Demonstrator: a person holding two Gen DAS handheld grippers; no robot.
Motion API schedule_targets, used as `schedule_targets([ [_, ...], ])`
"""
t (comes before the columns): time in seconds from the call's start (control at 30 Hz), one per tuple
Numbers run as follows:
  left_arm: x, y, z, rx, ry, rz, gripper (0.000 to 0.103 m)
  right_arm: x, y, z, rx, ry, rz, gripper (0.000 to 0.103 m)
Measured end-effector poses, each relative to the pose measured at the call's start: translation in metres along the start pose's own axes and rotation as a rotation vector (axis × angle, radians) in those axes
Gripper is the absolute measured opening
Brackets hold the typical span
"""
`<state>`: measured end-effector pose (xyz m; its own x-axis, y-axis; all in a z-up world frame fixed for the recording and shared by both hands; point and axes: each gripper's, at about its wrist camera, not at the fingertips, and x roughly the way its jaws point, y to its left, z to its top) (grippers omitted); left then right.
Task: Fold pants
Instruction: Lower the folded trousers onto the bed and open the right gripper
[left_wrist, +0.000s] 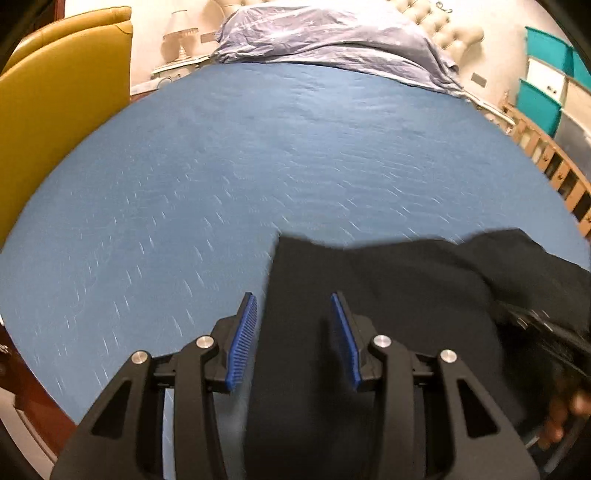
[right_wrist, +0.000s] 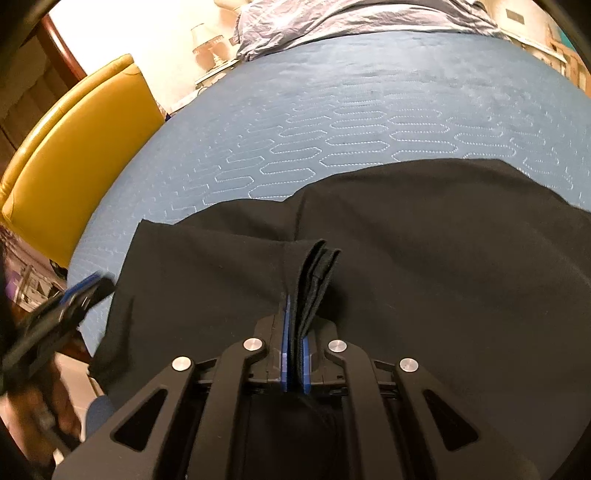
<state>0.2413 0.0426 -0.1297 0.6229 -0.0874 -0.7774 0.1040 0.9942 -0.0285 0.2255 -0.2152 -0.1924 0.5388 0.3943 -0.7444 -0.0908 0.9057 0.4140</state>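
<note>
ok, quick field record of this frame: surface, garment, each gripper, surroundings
surface: blue quilted bed cover
garment: black pants, spread on the near part of the cover
left gripper: open, over the pants' left edge, gripping nothing
right gripper: shut on a bunched layer of the pants
surroundings: yellow chair left of the bed, crumpled lilac bedding at the far end

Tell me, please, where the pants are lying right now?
The black pants lie on the near part of the blue bed cover, right of the yellow chair; the right gripper pinches a bunched edge.
</note>
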Motion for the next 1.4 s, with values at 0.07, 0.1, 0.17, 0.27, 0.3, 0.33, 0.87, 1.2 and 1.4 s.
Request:
schedule_targets([
  [0.07, 0.01, 0.012, 0.012, -0.04, 0.021, -0.054, 0.055, -0.003, -0.007, 0.001, 0.031, 0.001, 0.035, 0.015],
  [0.1, 0.014, 0.02, 0.017, -0.07, 0.023, -0.056, 0.067, -0.004, -0.009, 0.002, 0.037, 0.0, 0.042, 0.019],
  [0.17, 0.024, 0.032, 0.022, -0.105, 0.049, -0.105, 0.07, -0.008, -0.016, 0.003, 0.068, -0.002, 0.086, 0.031],
  [0.27, 0.039, 0.048, 0.025, -0.167, 0.092, -0.259, 0.057, -0.011, -0.025, 0.007, 0.103, -0.011, 0.14, 0.047],
  [0.3, 0.042, 0.051, 0.025, -0.17, 0.099, -0.29, 0.052, -0.012, -0.027, 0.008, 0.106, -0.011, 0.148, 0.047],
  [0.33, 0.045, 0.052, 0.027, -0.165, 0.103, -0.332, 0.051, -0.013, -0.028, 0.009, 0.111, -0.01, 0.164, 0.047],
  [0.87, 0.054, -0.036, 0.092, 0.261, 0.278, -0.268, 0.068, -0.035, -0.003, 0.008, -0.035, -0.112, 0.129, 0.008],
  [1.2, 0.103, -0.104, 0.088, 0.627, 0.402, -0.065, 0.069, -0.045, 0.016, 0.008, -0.096, -0.122, 0.052, 0.008],
  [1.4, 0.095, -0.123, 0.082, 0.575, 0.401, -0.266, 0.071, -0.03, 0.012, 0.006, -0.089, -0.07, 0.007, 0.008],
])
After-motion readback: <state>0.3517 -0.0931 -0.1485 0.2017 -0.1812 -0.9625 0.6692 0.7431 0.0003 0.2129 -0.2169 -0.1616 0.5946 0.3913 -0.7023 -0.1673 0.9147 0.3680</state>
